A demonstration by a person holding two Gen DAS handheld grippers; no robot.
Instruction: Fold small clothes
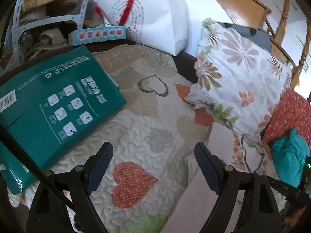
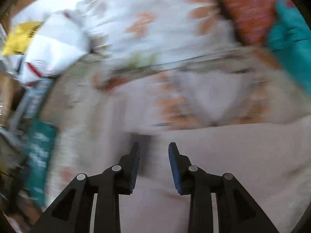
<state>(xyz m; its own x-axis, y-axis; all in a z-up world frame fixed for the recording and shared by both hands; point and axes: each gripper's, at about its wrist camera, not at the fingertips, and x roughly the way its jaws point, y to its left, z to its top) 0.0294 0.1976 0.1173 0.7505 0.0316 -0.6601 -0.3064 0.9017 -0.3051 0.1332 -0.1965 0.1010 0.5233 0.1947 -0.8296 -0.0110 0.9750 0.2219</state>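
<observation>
A: Leftmost, in the left wrist view, what is lying on the quilt (image 1: pixel 147 120)?

B: A green box (image 1: pixel 58 101) is lying flat at the left edge, with a narrow teal box (image 1: pixel 97 35) and a white bag (image 1: pixel 155 19) standing behind it.

A: How is the left gripper (image 1: pixel 153 151) standing?

B: Its jaws are standing wide apart, hanging above an orange heart patch with nothing between them.

A: And to the right of it?

B: A pale pink cloth (image 1: pixel 194 190), the small garment, is lying spread on the quilt; its edge is running just beside the gripper's right-hand finger. A floral pillow (image 1: pixel 239 77) is leaning behind it. Farther right, an orange cushion (image 1: pixel 291 114) is sitting with a teal cloth (image 1: pixel 289 157) bunched in front of it.

A: What is the right wrist view showing?

B: It is badly blurred. The green box (image 2: pixel 38 155) is appearing at the left, the pillow (image 2: pixel 155 19) across the top, the cushion (image 2: pixel 246 13) and teal cloth (image 2: pixel 291 42) at the upper right.

A: And the right gripper (image 2: pixel 153 147)?

B: Its jaws are standing partly spread, gripping nothing, pointing down over the pink cloth (image 2: pixel 243 165), which is filling the lower half of the view. Whether the tips are touching the cloth cannot be told.
</observation>
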